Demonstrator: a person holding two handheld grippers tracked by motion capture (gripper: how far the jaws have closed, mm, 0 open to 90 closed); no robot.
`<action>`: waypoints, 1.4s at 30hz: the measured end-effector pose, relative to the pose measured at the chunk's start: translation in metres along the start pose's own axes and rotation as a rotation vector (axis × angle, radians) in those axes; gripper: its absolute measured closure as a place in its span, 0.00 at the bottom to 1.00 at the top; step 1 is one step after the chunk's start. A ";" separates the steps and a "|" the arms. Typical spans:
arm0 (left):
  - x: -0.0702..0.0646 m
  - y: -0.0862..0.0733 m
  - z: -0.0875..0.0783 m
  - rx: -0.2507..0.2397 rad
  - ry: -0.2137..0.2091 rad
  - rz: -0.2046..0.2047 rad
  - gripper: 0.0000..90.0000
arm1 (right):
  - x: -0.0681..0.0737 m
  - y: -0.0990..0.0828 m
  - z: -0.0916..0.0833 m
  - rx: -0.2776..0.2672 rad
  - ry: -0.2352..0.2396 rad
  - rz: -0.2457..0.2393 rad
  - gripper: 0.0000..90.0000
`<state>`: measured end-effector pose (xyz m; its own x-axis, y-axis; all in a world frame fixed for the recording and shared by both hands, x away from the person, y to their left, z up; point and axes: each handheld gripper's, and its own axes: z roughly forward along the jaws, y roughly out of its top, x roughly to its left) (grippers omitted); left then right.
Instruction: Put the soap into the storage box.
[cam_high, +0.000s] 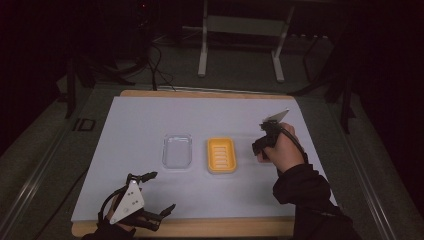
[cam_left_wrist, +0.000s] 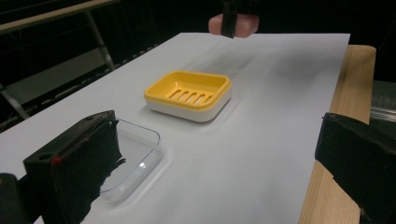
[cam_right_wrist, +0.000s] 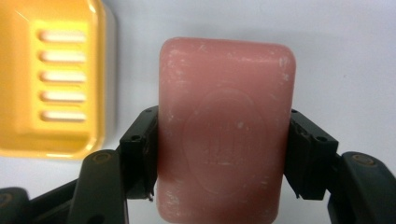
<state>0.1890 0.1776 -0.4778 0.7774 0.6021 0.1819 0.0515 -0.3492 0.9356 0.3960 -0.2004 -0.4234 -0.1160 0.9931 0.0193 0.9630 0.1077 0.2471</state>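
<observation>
Right gripper view: the right tool (cam_right_wrist: 219, 154) is clamping a pink soap bar (cam_right_wrist: 224, 130) by its two long sides.

The bar's long axis is running up the frame, away from the tool, with its broad stamped face turned to the camera; it is sitting just beside the yellow soap dish (cam_right_wrist: 56, 79) and above the white sheet (cam_right_wrist: 345, 56). In the high view the right tool (cam_high: 261, 145) is hovering just right of the yellow soap dish (cam_high: 221, 155), which is lying empty with its long axis pointing away from the person. Near its left side a clear plastic tray (cam_high: 177, 151) is lying parallel and also empty. The left tool (cam_high: 155, 192) is resting on the near-left part of the surface (cam_high: 200, 226), jaws spread wide and gripping nothing.
</observation>
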 end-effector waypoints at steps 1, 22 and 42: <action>0.000 0.000 0.000 0.001 0.000 0.000 0.01 | 0.002 0.000 -0.003 -0.010 -0.001 -0.002 0.42; -0.001 0.000 0.000 0.002 0.001 0.004 0.01 | 0.066 0.010 -0.029 -0.056 0.056 -0.039 0.42; -0.001 0.000 -0.001 -0.003 -0.006 0.002 0.01 | 0.107 0.005 -0.015 -0.094 0.151 -0.061 0.42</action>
<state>0.1880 0.1778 -0.4776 0.7814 0.5970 0.1820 0.0480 -0.3482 0.9362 0.3843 -0.0947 -0.4053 -0.2152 0.9657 0.1455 0.9271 0.1552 0.3412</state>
